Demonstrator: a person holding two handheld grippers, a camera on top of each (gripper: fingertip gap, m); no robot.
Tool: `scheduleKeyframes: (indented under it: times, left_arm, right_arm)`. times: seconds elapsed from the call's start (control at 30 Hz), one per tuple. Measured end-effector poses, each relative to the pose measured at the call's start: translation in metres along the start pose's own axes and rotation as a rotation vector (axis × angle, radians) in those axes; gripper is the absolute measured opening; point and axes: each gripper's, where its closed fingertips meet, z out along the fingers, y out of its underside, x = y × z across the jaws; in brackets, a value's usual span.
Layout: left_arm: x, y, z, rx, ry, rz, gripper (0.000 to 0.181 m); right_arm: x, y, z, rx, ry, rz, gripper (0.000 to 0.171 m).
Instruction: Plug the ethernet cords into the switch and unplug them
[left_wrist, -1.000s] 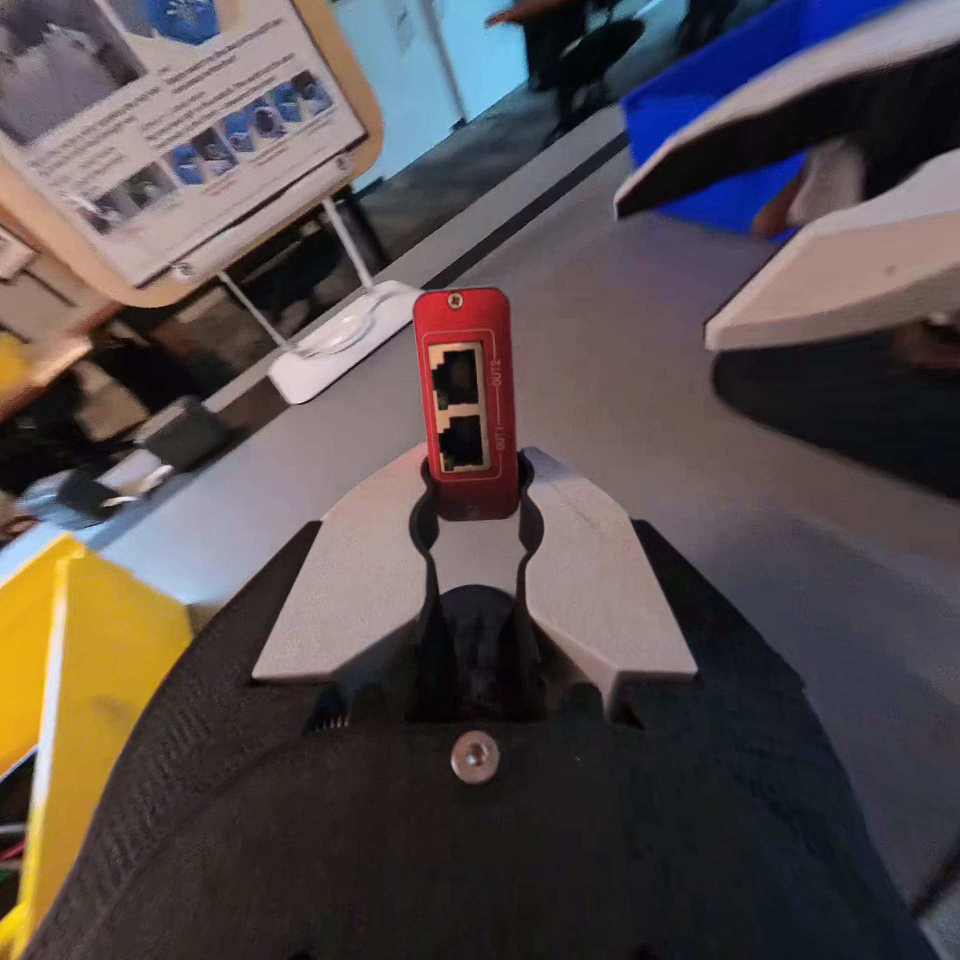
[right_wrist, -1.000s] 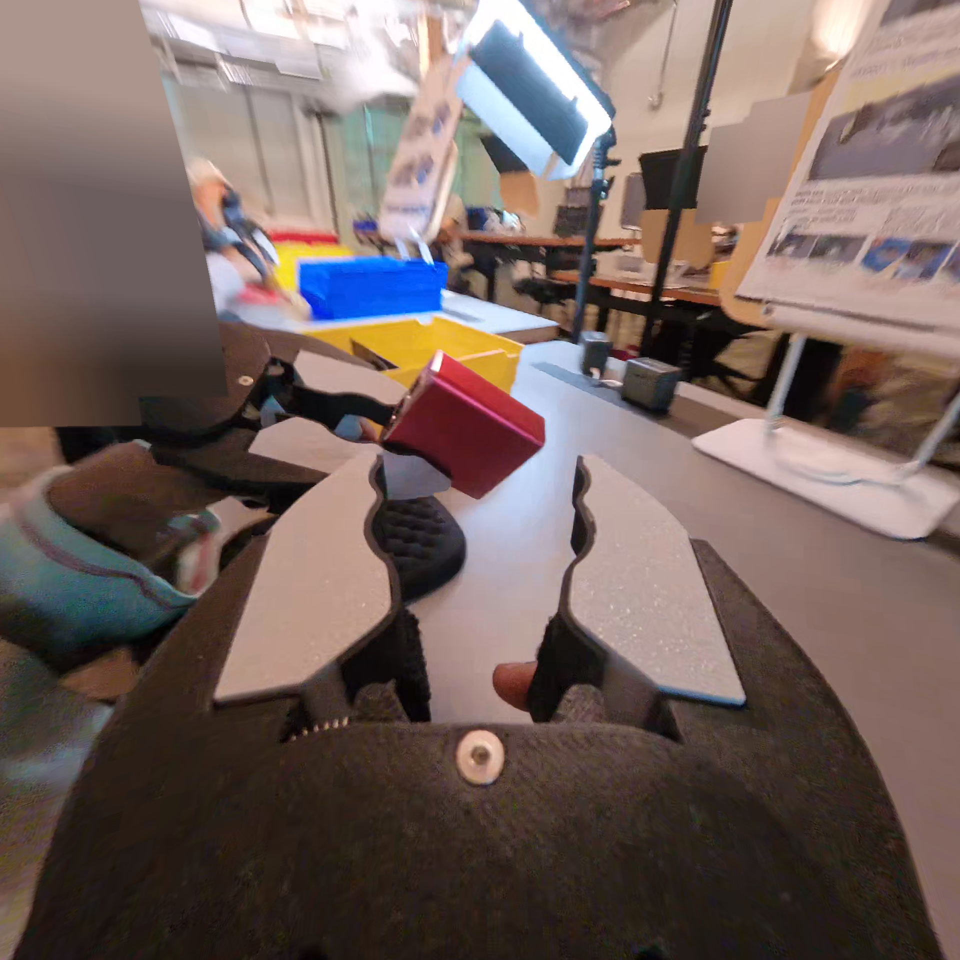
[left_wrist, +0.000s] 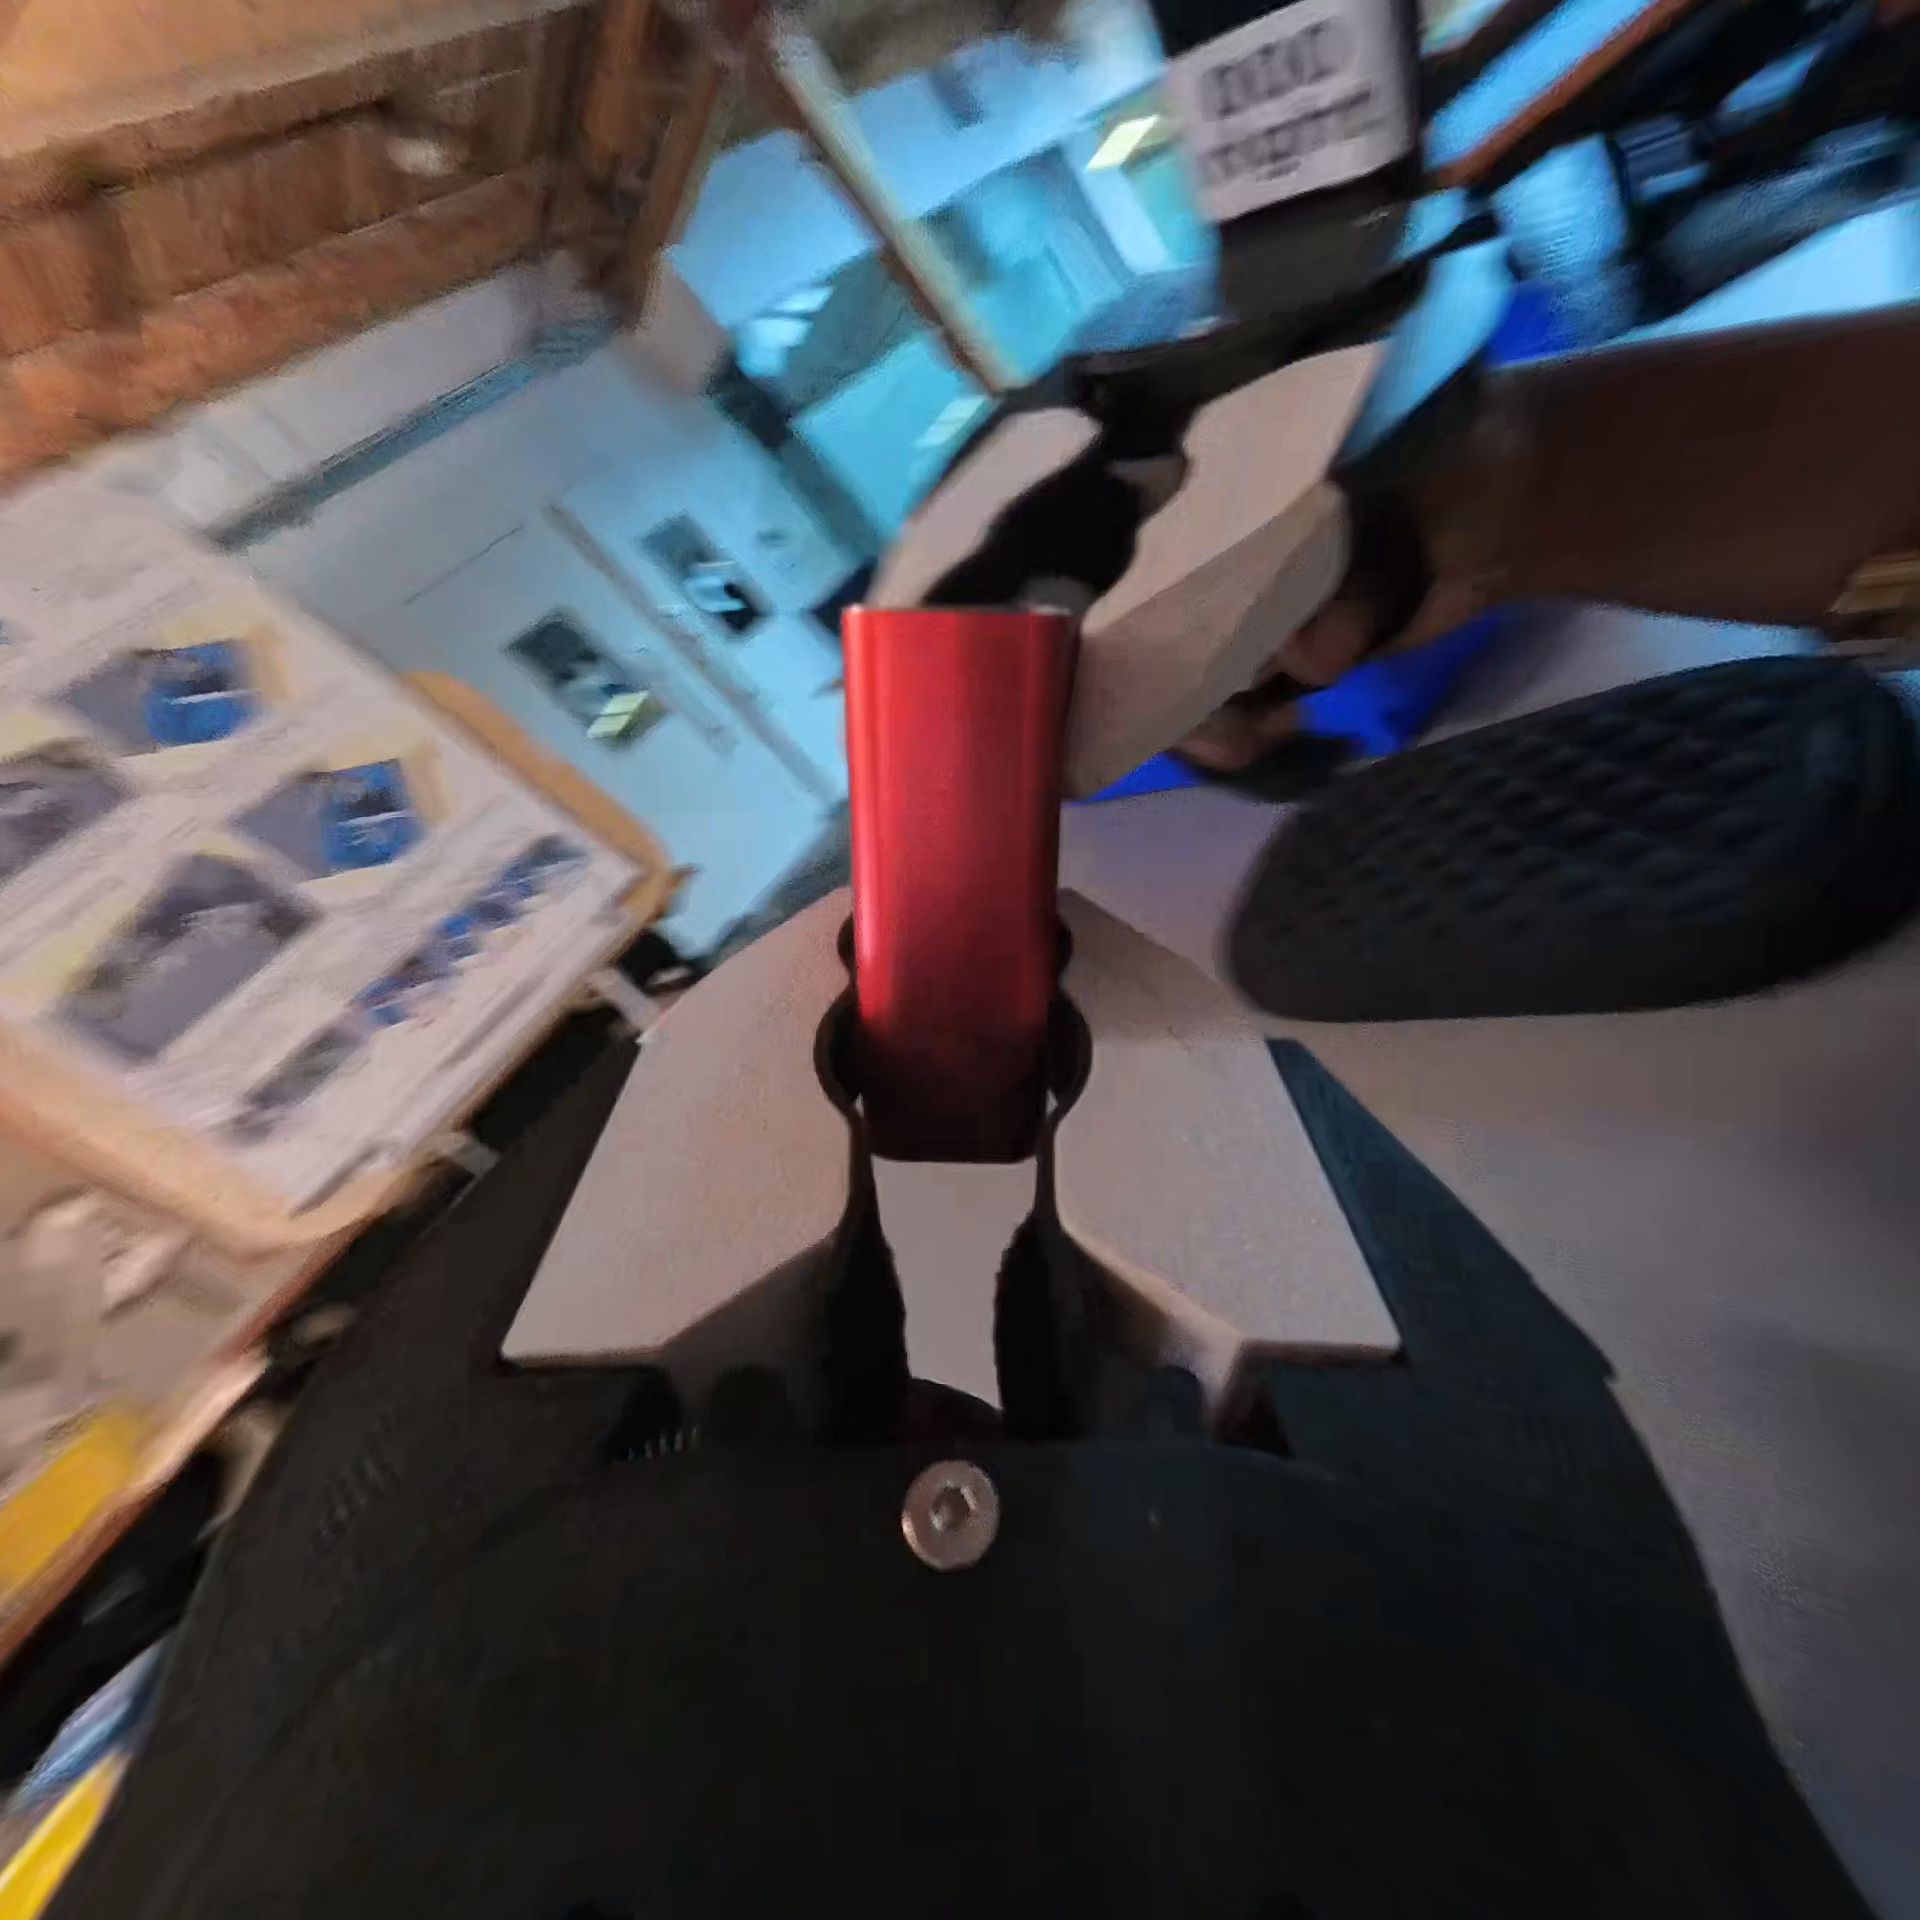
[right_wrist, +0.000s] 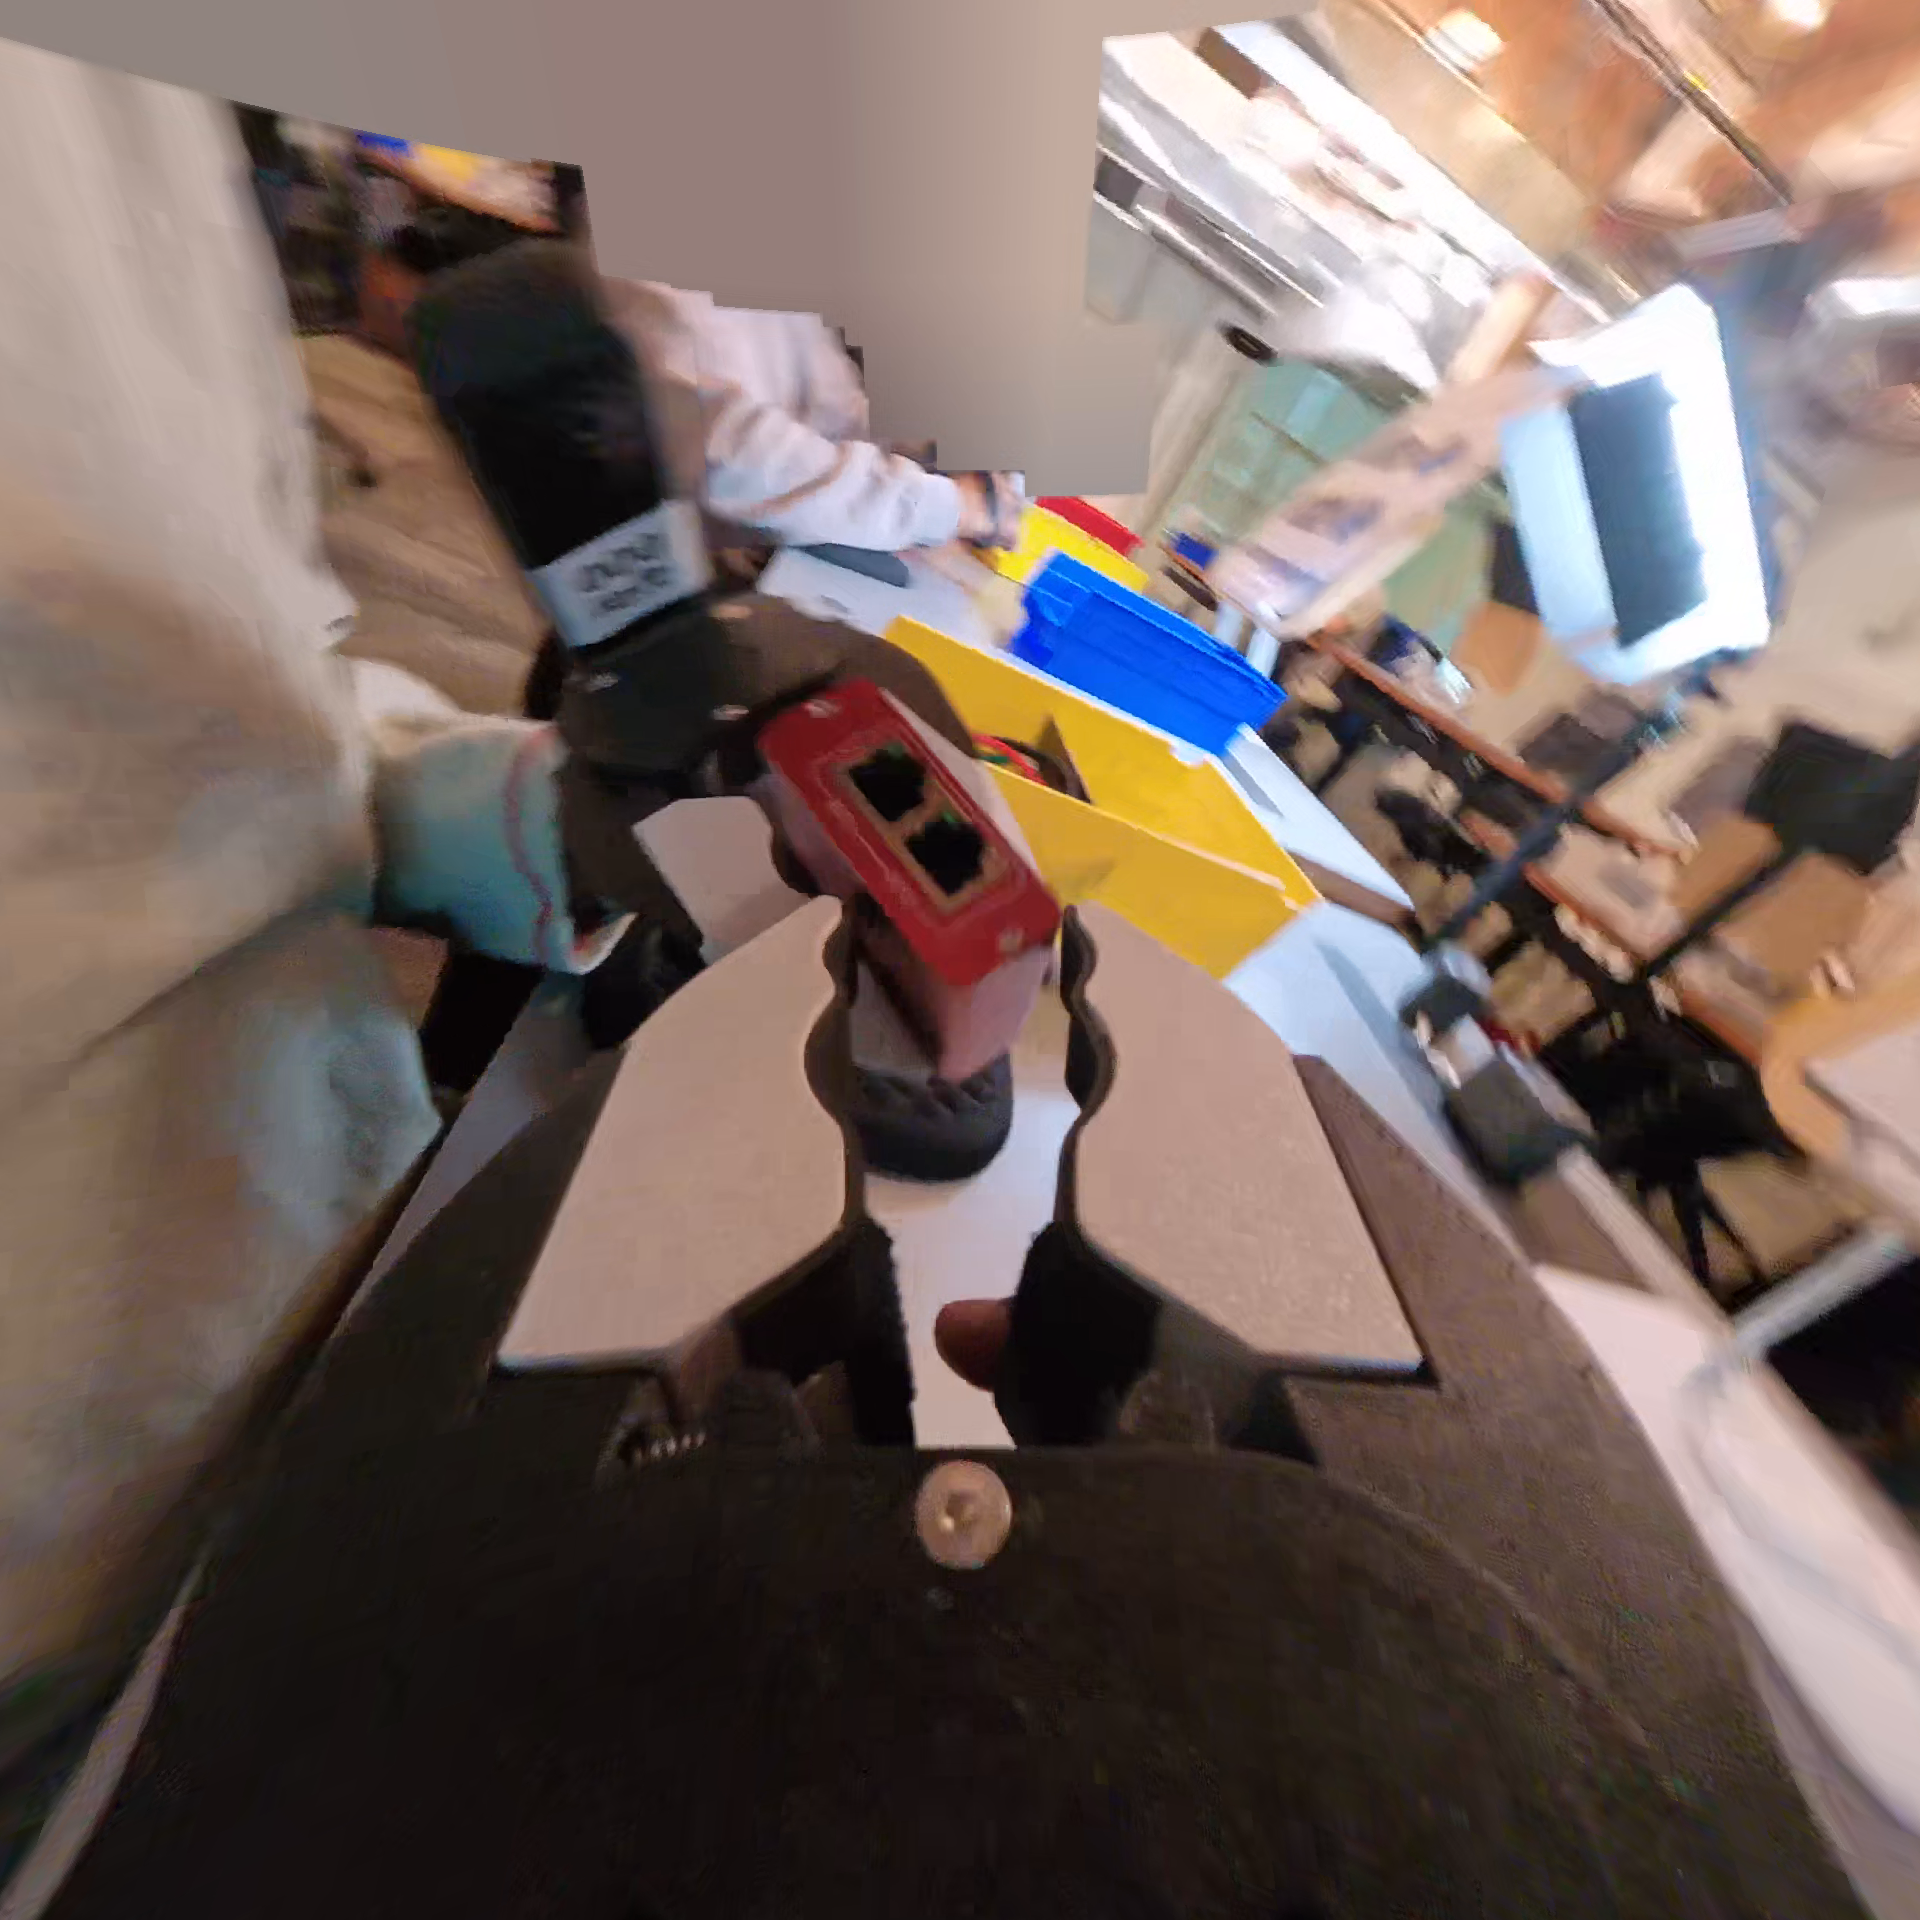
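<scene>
Above the grey table (left_wrist: 1558, 1195), left jaws clamp the red switch (left_wrist: 951, 831); right jaws gape empty.

Smooth, satin red metal switch (left_wrist: 951, 831); matt grey, finely grained gripper fingers (left_wrist: 717, 1122).

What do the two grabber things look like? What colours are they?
Both look alike. The left gripper has two flat, pale grey fingers with wavy inner edges, on a bumpy black body with a silver screw in the middle. The right gripper has the same grey fingers, black body and screw. A pale sleeve with a turquoise cuff shows beside the left one.
</scene>
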Motion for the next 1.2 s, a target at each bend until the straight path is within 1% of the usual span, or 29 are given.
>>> scheduleKeyframes:
  times: [0.03, 0.07, 0.1, 0.17, 0.2, 0.27, 0.37, 0.43, 0.47, 0.5, 0.53, 0.63, 0.67, 0.7, 0.73, 0.8, 0.87, 0.9, 1.07, 1.2]
  left_arm:
    - [-0.014, 0.003, 0.0, -0.026, -0.114, 0.041, 0.029]
    - [-0.024, 0.009, -0.001, -0.075, -0.199, 0.1, 0.029]
    - [-0.031, 0.014, -0.002, -0.131, -0.26, 0.168, 0.028]
    - [-0.038, 0.025, -0.003, -0.224, -0.345, 0.286, 0.029]
    - [-0.038, 0.028, -0.002, -0.253, -0.362, 0.334, 0.029]
    - [-0.035, 0.03, 0.0, -0.273, -0.371, 0.385, 0.029]
    - [-0.032, 0.025, 0.001, -0.257, -0.376, 0.391, 0.029]
    - [-0.03, 0.023, 0.002, -0.239, -0.358, 0.387, 0.029]
    - [-0.027, 0.021, 0.003, -0.222, -0.337, 0.388, 0.029]
    - [-0.021, 0.021, 0.005, -0.206, -0.276, 0.371, 0.03]
    - [-0.013, 0.025, 0.006, -0.202, -0.181, 0.307, 0.038]
    - [-0.002, 0.045, -0.005, -0.255, 0.089, -0.019, 0.062]
    - [-0.008, 0.045, -0.012, -0.237, 0.118, -0.12, 0.07]
    - [-0.017, 0.041, -0.021, -0.19, 0.126, -0.2, 0.078]
    - [-0.028, 0.036, -0.031, -0.138, 0.123, -0.269, 0.077]
    - [-0.052, 0.027, -0.05, -0.058, 0.094, -0.381, 0.076]
    - [-0.071, 0.026, -0.067, -0.03, 0.05, -0.428, 0.073]
    - [-0.08, 0.027, -0.074, -0.031, 0.016, -0.422, 0.072]
    - [-0.101, 0.026, -0.098, -0.052, -0.055, -0.378, 0.068]
    - [-0.108, 0.026, -0.113, -0.078, -0.081, -0.341, 0.068]
  right_arm:
    - [0.01, 0.003, -0.001, -0.021, 0.066, 0.08, 0.045]
    - [0.014, 0.004, 0.0, -0.039, 0.102, 0.167, 0.065]
    - [0.013, 0.004, 0.002, -0.05, 0.109, 0.255, 0.077]
    - [0.009, 0.001, 0.01, -0.067, 0.118, 0.382, 0.094]
    - [0.008, 0.001, 0.015, -0.086, 0.131, 0.404, 0.097]
    - [0.007, 0.004, 0.021, -0.139, 0.161, 0.376, 0.098]
    - [0.009, 0.015, 0.021, -0.239, 0.187, 0.33, 0.084]
    - [0.012, 0.015, 0.018, -0.233, 0.198, 0.314, 0.069]
    - [0.011, 0.015, 0.016, -0.232, 0.186, 0.314, 0.069]
    - [0.011, 0.016, 0.014, -0.239, 0.176, 0.306, 0.069]
    - [0.01, 0.019, 0.01, -0.259, 0.171, 0.291, 0.069]
    - [0.005, 0.033, -0.007, -0.384, 0.124, 0.228, 0.069]
    - [-0.002, 0.038, -0.012, -0.423, 0.068, 0.197, 0.069]
    - [-0.011, 0.045, -0.017, -0.469, 0.007, 0.179, 0.069]
    - [-0.016, 0.055, -0.023, -0.533, -0.029, 0.182, 0.069]
    - [-0.018, 0.08, -0.035, -0.695, -0.043, 0.183, 0.069]
    - [-0.018, 0.103, -0.048, -0.844, -0.06, 0.17, 0.069]
    - [-0.019, 0.111, -0.051, -0.883, -0.077, 0.176, 0.069]
    - [-0.026, 0.122, -0.053, -0.88, -0.192, 0.195, 0.069]
    - [-0.028, 0.129, -0.054, -0.885, -0.24, 0.203, 0.069]
